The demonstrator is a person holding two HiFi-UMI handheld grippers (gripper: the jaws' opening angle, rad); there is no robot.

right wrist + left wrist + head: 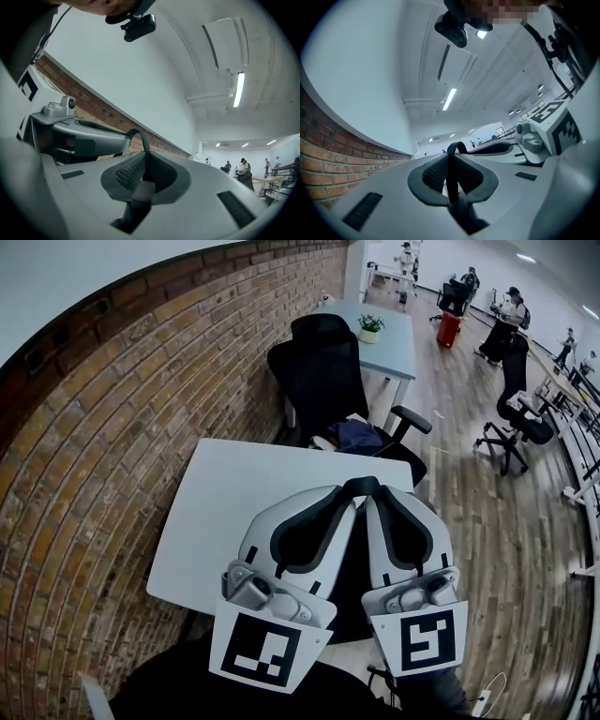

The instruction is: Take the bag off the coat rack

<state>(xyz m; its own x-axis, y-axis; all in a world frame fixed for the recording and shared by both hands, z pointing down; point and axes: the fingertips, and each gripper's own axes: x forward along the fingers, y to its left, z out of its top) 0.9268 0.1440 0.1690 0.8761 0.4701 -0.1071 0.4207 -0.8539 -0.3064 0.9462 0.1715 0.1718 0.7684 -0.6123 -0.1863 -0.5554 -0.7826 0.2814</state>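
Both grippers are held side by side close to my body, jaws pointing away over a white table (pixel 234 512). A black strap (pixel 361 485) arches from the tips of the left gripper (pixel 349 500) to the tips of the right gripper (pixel 377 500). In the left gripper view the strap (pixel 451 180) runs straight down between the shut pads. The right gripper (pixel 145 161) is likewise shut on the strap's webbing (pixel 139 191). A dark mass (pixel 352 592) sits low between the grippers; I cannot tell whether it is the bag. No coat rack is in view.
A brick wall (pixel 112 427) runs along the left. Beyond the table stands a black office chair (pixel 323 371) with dark cloth (pixel 361 435) on its seat. Farther off are a second table with a potted plant (pixel 370 329), more chairs and people on the wooden floor.
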